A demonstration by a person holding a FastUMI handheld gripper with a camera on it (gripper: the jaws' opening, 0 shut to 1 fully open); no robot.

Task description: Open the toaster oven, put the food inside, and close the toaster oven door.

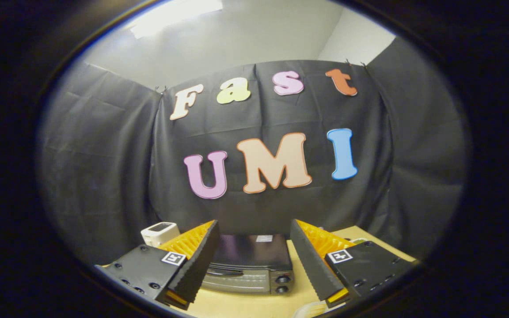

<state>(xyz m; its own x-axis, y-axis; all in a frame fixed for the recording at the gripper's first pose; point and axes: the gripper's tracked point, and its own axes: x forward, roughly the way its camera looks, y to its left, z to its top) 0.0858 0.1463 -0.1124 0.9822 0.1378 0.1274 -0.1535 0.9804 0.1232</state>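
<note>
At the back of the booth a black cloth (104,154) hangs in creased panels and takes up most of what stands ahead, clipped along its top edge. Above it rises a pale wall (254,39), lit bright toward one upper corner, and the two meet in a sagging line.

Below the cloth lies a light wooden table (254,304), bare in the strip nearest the gripper and running off to the right past the cloth's hem.

On that table, beyond the fingers and seen through the gap between them, sits the oven (252,265). It is a low, dark box with a flat, glossy top that carries a small pale sticker near its back edge. Its front face is silvery, with a long handle bar across the upper part of the door and two dark round knobs (282,284) stacked one above the other at the right end. The door is shut flat against the body.

To the left of the oven, partly hidden behind the left finger, stands a small white device (159,232) with a dark panel on top; I cannot tell what it is. Close under the right finger something pale and ridged (312,309) shows on the table, too little of it to name.

The gripper (254,265) is held above the table and short of the oven, its jaws spread wide with nothing between them, touching nothing.
</note>
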